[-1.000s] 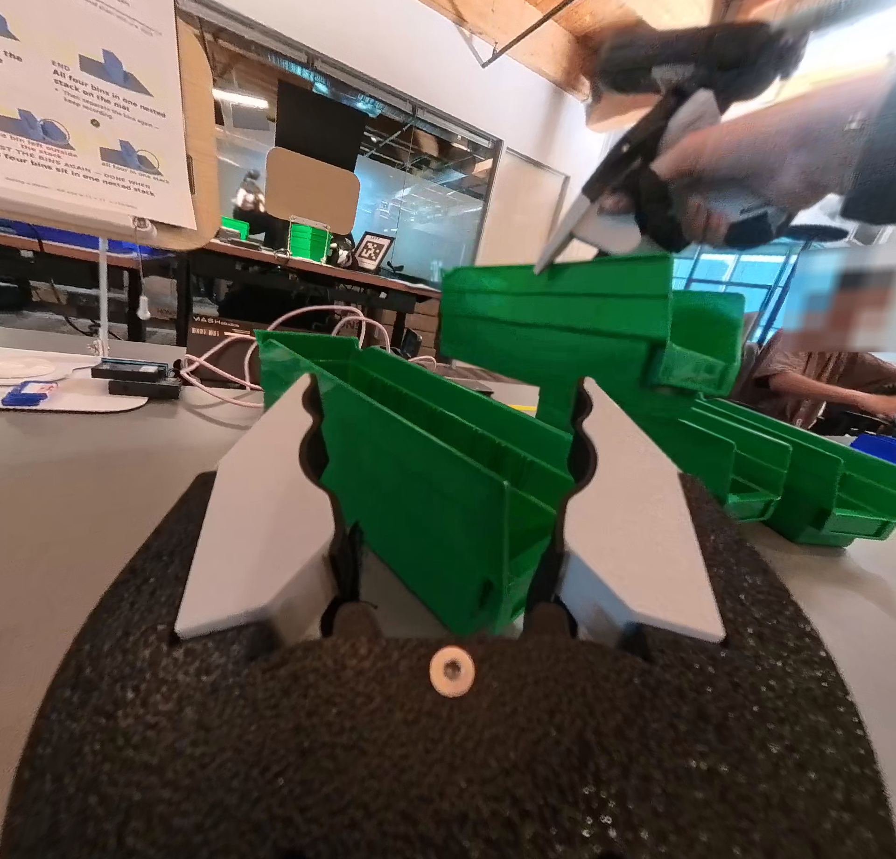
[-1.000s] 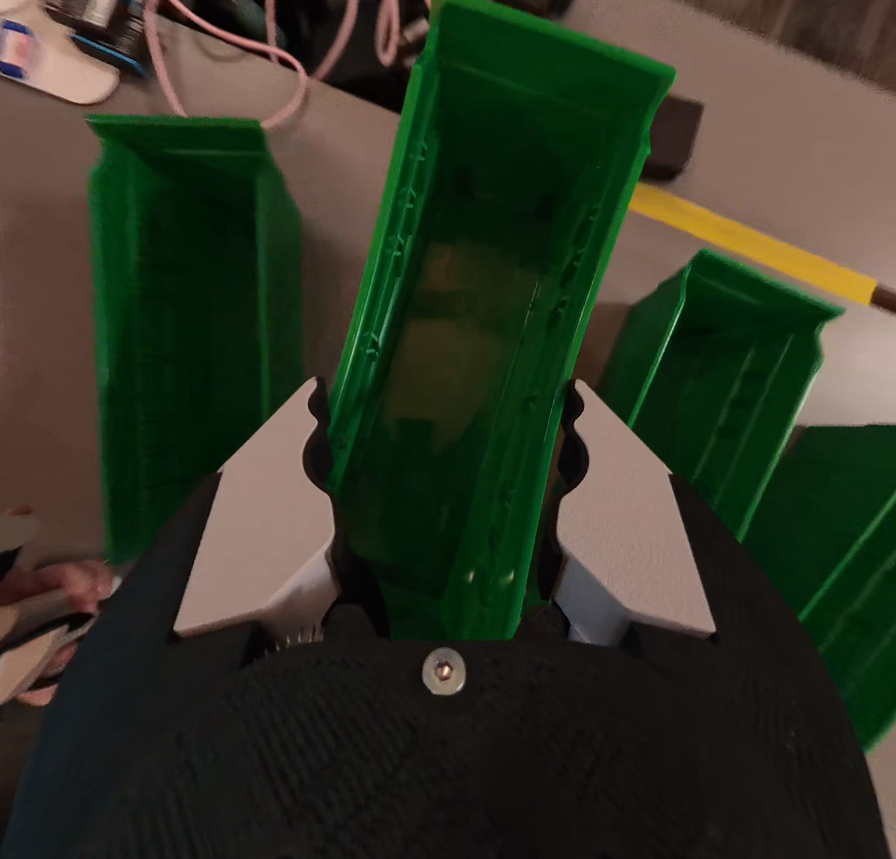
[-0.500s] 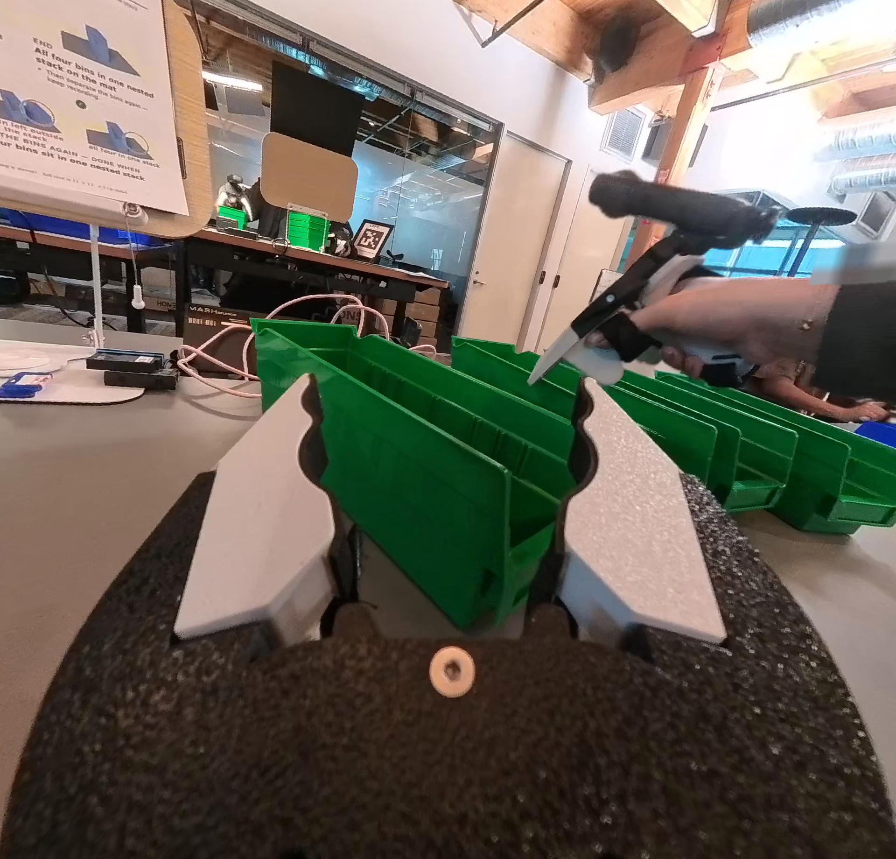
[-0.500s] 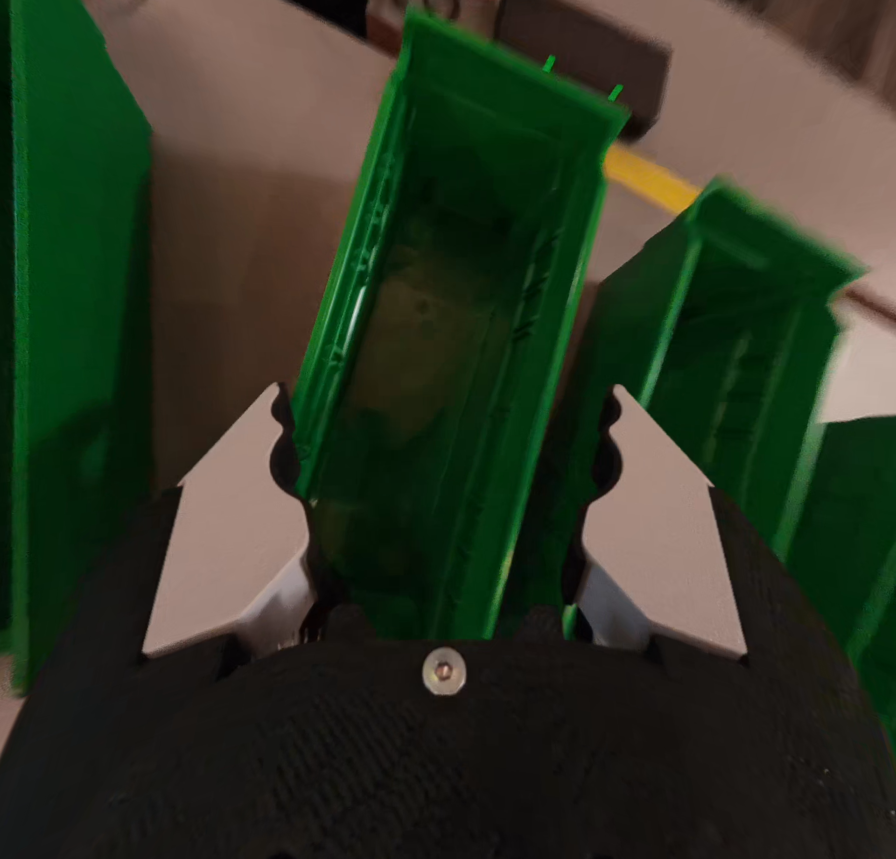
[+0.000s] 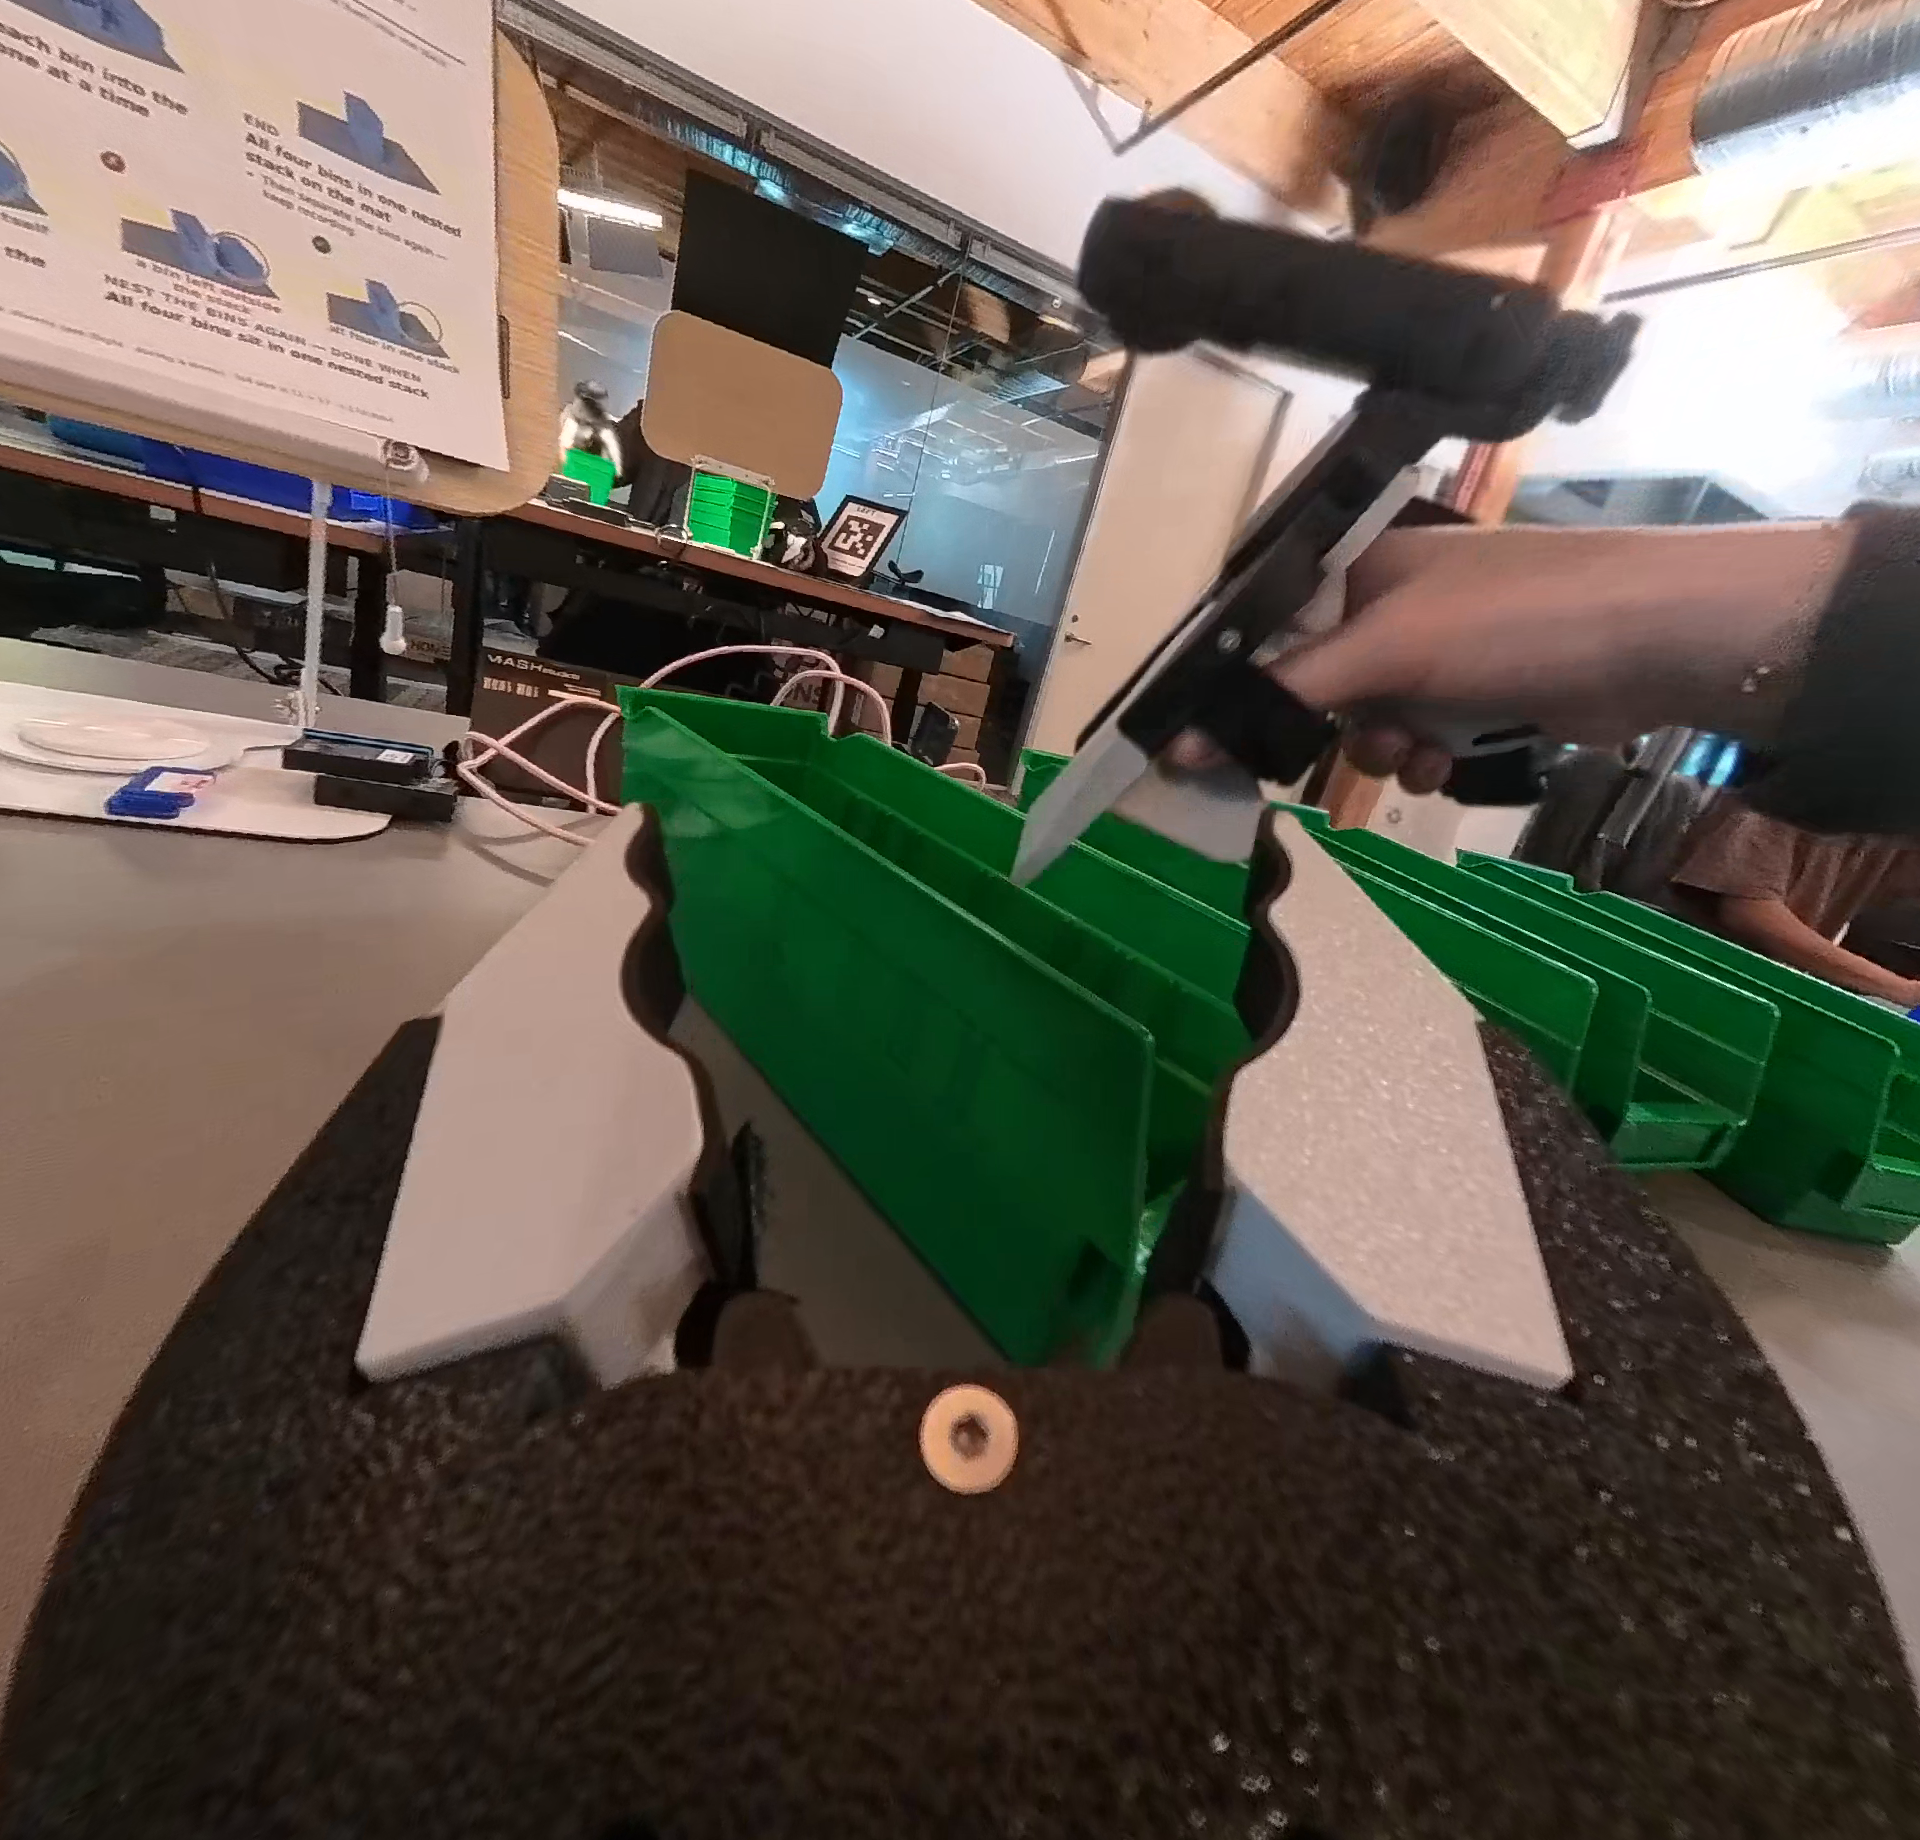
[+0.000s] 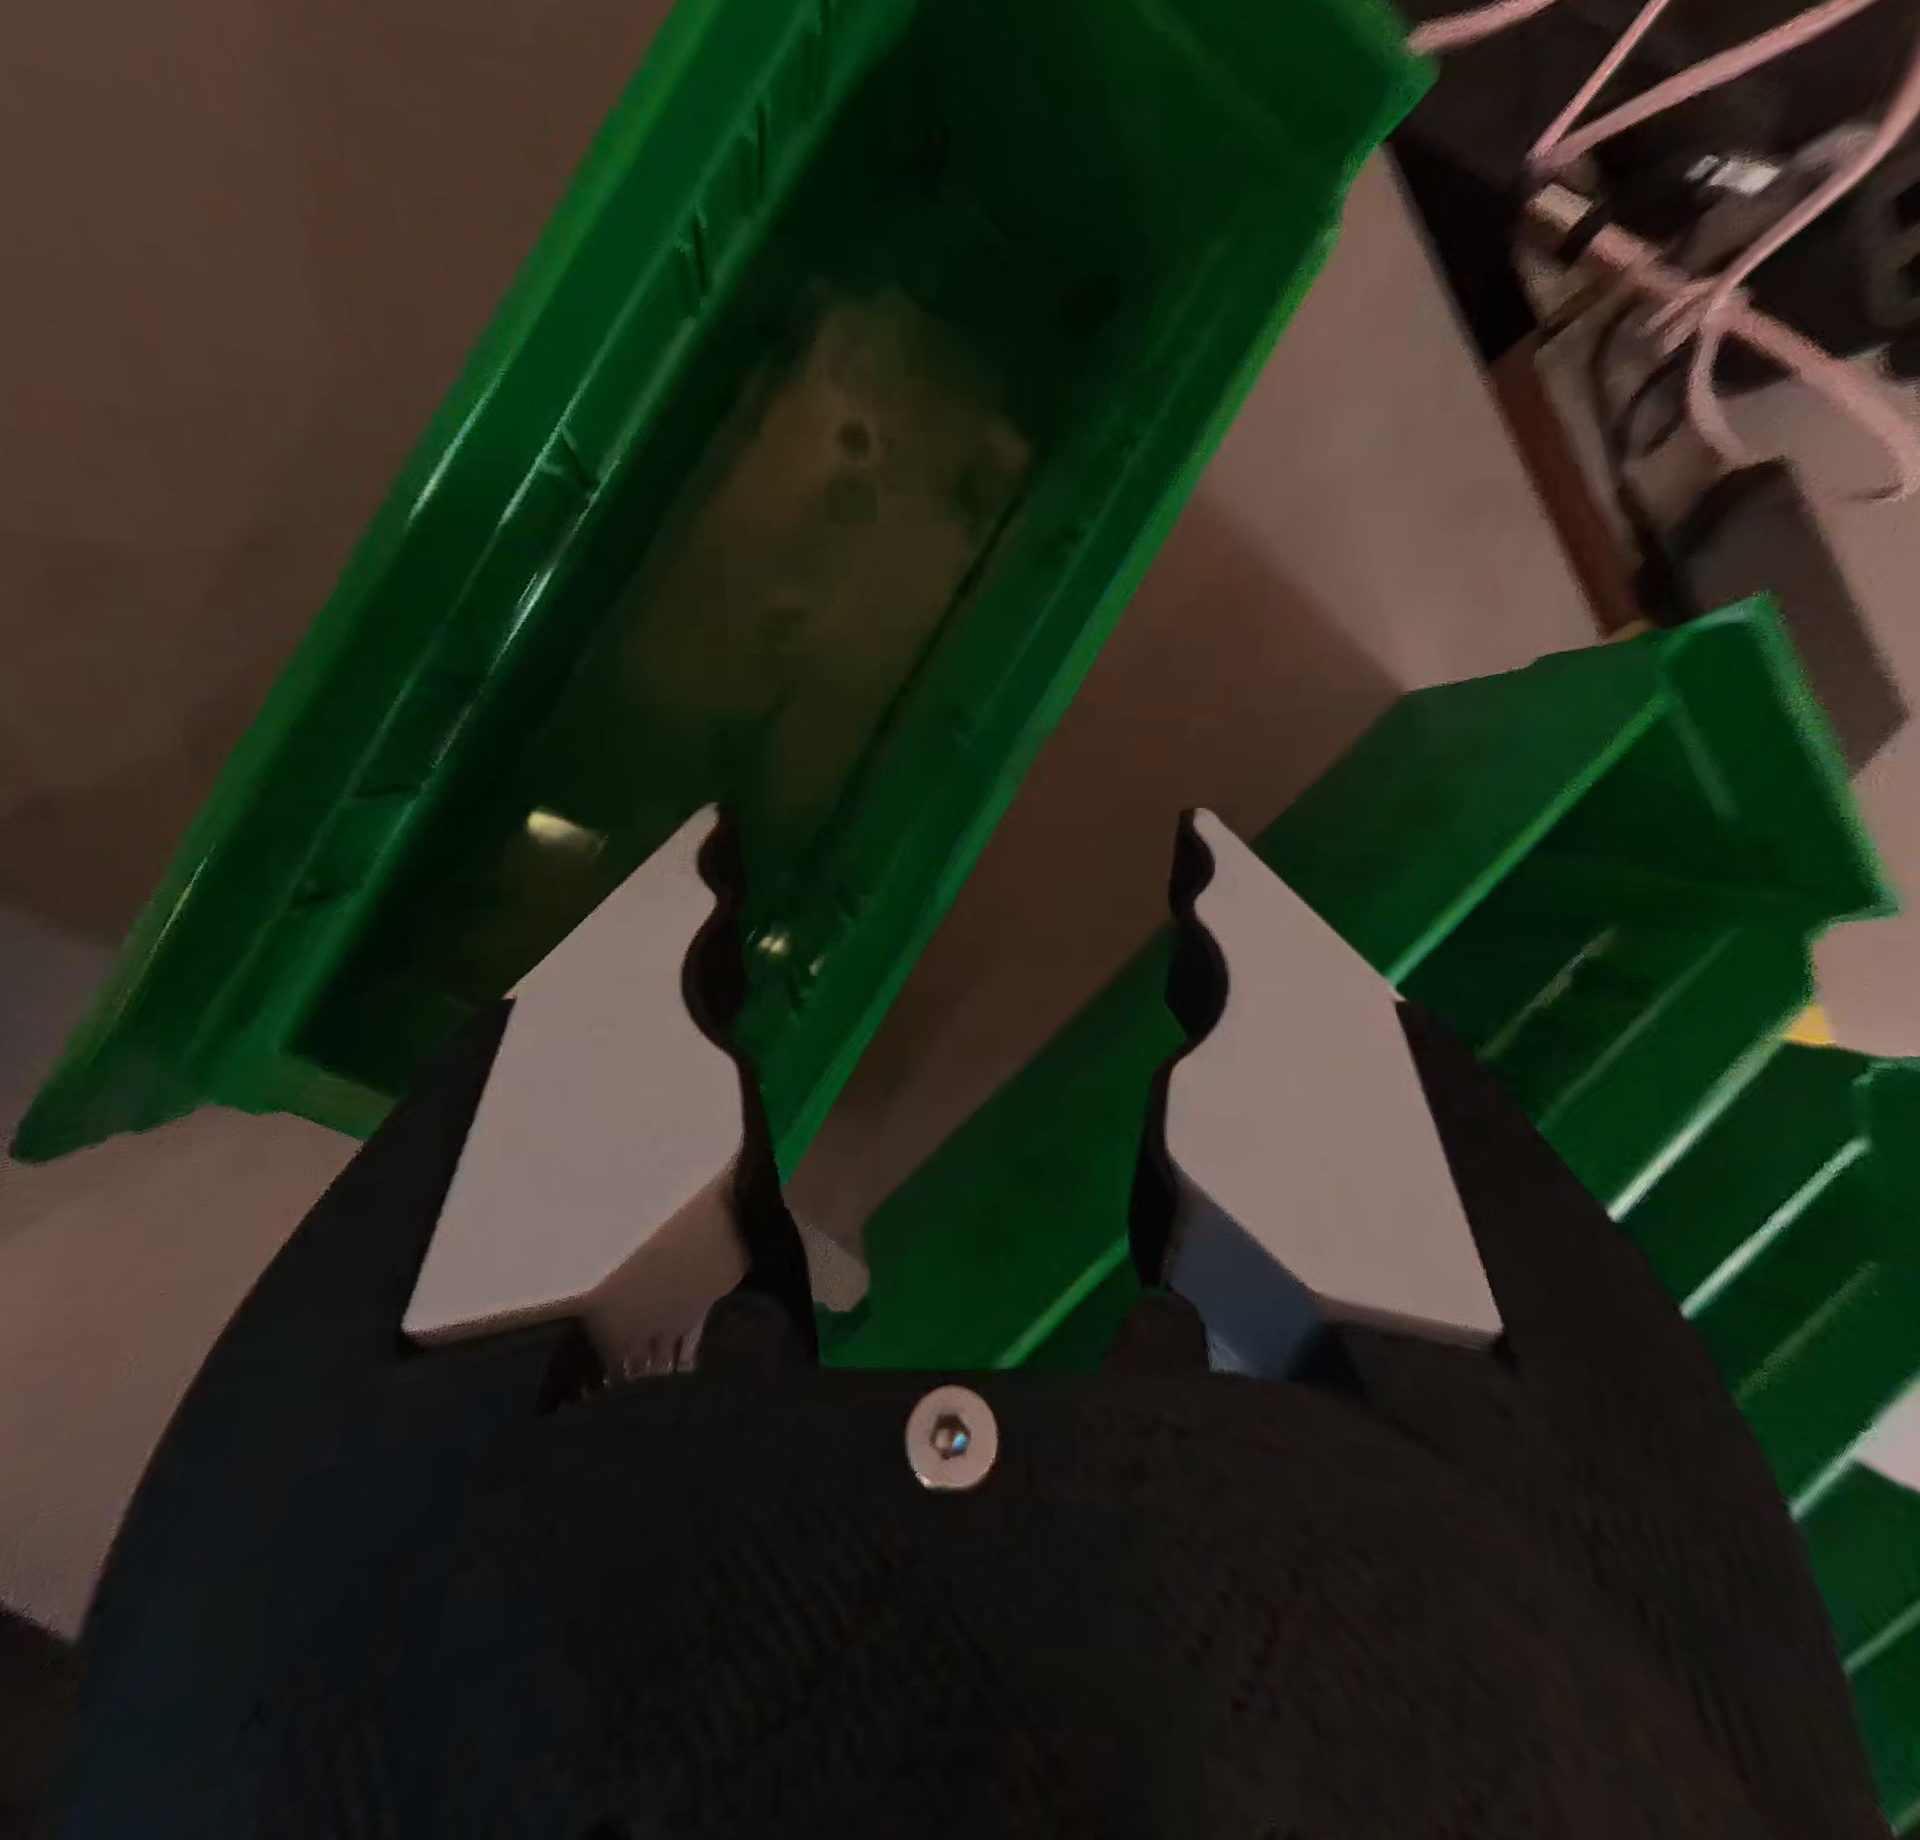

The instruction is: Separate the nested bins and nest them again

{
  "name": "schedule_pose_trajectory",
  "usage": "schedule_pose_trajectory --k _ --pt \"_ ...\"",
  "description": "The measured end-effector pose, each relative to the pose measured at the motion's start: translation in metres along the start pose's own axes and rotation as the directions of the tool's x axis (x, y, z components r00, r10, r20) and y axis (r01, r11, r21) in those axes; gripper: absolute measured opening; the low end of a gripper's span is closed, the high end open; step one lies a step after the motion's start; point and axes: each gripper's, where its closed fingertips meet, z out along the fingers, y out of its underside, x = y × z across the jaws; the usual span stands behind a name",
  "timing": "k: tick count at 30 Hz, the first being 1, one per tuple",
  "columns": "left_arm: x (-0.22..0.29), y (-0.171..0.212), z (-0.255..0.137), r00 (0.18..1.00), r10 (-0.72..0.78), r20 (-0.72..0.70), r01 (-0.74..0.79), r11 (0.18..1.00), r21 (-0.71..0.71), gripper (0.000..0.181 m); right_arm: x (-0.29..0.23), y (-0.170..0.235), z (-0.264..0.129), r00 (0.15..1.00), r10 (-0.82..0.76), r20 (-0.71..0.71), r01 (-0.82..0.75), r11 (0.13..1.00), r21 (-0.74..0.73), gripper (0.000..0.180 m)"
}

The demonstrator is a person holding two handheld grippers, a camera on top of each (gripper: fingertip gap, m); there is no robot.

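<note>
Several green bins stand side by side on the grey table (image 5: 208, 1011). The nearest bin (image 5: 883, 980) has its near end between the fingers of my left gripper (image 5: 945, 824), which is open; bare table shows between the left finger and the bin wall. My right gripper (image 6: 951, 824) is open and empty. It hangs over the gap between a long bin (image 6: 831, 388) on its left and another bin (image 6: 1558, 855) on its right. In the left wrist view the right gripper (image 5: 1049, 824) points down at the nearest bin's far wall.
An instruction poster (image 5: 239, 180) on a stand is at the far left. Pink cables (image 5: 582, 741), black boxes (image 5: 364, 762) and a white pad (image 5: 156, 751) lie behind the bins. The hand (image 5: 1507, 647) holding the right gripper reaches in from the right. A person (image 5: 1787, 876) sits beyond.
My right gripper set the bin it held down beside the others, opened and let go. It then swung left toward the nearest bin. My left gripper stayed in place.
</note>
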Motion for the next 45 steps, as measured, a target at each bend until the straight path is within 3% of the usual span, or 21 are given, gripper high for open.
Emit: schedule_pose_trajectory --k 5,10,17,23,27,30,33,36,39,41,45 --pt "-0.004 -0.001 0.000 1.000 0.000 0.016 0.000 1.000 0.003 0.111 0.004 0.004 0.022 0.996 0.067 -0.063 -0.073 0.994 -0.085 0.019" --pt "-0.003 -0.001 0.000 1.000 -0.004 0.009 0.004 1.000 0.000 0.111 0.018 -0.008 0.026 0.972 0.193 -0.134 -0.197 0.980 -0.019 0.010" --pt "-0.004 0.000 0.000 1.000 -0.007 0.008 0.007 1.000 -0.002 0.111 0.040 0.008 0.027 0.848 0.503 -0.167 -0.512 0.859 -0.014 0.008" --pt "-0.002 0.001 0.001 1.000 -0.003 0.001 0.003 1.000 -0.007 0.111 0.037 0.020 0.022 0.781 0.604 -0.159 -0.613 0.790 -0.012 0.009" --pt "-0.003 0.001 0.000 1.000 -0.003 0.003 0.003 1.000 -0.006 0.111 0.021 0.007 0.014 0.821 0.568 -0.061 -0.568 0.823 0.022 0.062" --pt "-0.004 0.000 -0.001 1.000 0.000 0.008 0.000 1.000 -0.002 0.111 0.027 -0.014 -0.018 0.894 0.445 -0.055 -0.426 0.880 0.209 0.072" --pt "-0.006 -0.001 -0.002 1.000 -0.001 0.013 0.001 1.000 0.002 0.111 0.020 -0.019 -0.070 0.950 0.311 -0.018 -0.269 0.847 0.459 0.071" --pt "-0.006 0.000 -0.001 1.000 -0.001 0.013 0.001 1.000 -0.002 0.111 0.015 0.014 -0.116 0.977 0.212 -0.026 -0.146 0.752 0.643 0.069" --pt "-0.005 -0.001 0.000 1.000 0.017 0.015 -0.017 1.000 0.002 0.110 0.016 0.052 -0.155 0.984 0.174 0.027 -0.128 0.601 0.789 0.060" --pt "-0.006 -0.001 0.000 0.999 0.032 0.020 -0.032 0.999 -0.003 0.110 0.030 0.073 -0.180 0.983 0.178 0.034 -0.122 0.510 0.852 0.054" --pt "-0.005 0.000 0.002 0.998 0.061 0.027 -0.061 0.998 -0.005 0.110 0.066 0.101 -0.221 0.983 0.180 0.039 -0.111 0.409 0.906 0.053"
